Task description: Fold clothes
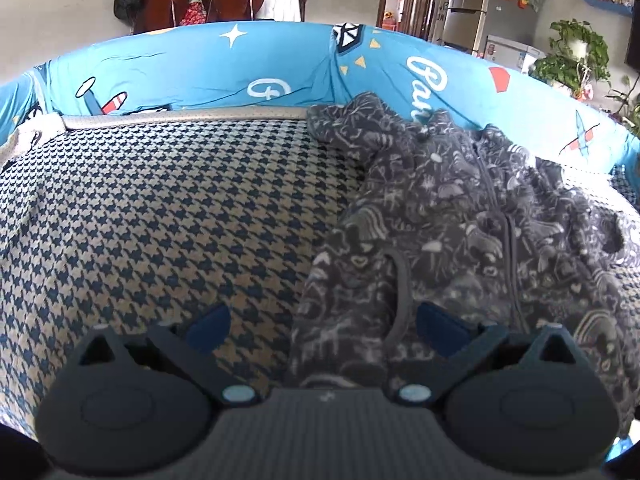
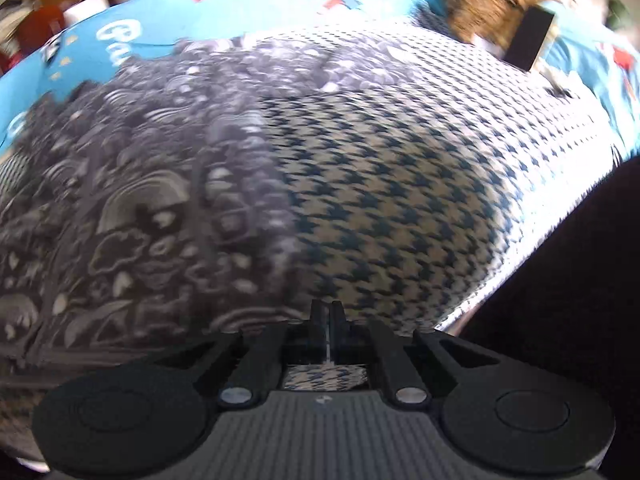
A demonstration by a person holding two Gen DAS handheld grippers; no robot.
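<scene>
1. Grey fleece, printed with pale rainbows and doodles, is your task item: the jacket (image 1: 472, 220) lies spread on the houndstooth cover (image 1: 160, 208), zipper side up, its upper part reaching the blue cartoon-print backrest (image 1: 240, 68).
2. Your left gripper (image 1: 322, 320) hangs over the jacket's near edge with its jaws wide apart. One blue pad sits over bare houndstooth, the other over fleece, and the jacket's edge with a dark trimmed seam runs up between them. Neither pad presses on the cloth.
3. Your right gripper (image 2: 329, 312) has its two fingers drawn together, only a thin bright slit showing between them. The tips sit right at the jacket's (image 2: 132, 208) edge where it meets the houndstooth cover (image 2: 400, 200). The picture is smeared here, so you cannot tell whether any fleece is pinched between them.
4. From the right wrist, the jacket fills the left half of the view and bare cover the right half.
5. Behind the backrest you see wooden chairs (image 1: 200, 0), a fridge (image 1: 464, 4) and a leafy plant (image 1: 572, 52).
</scene>
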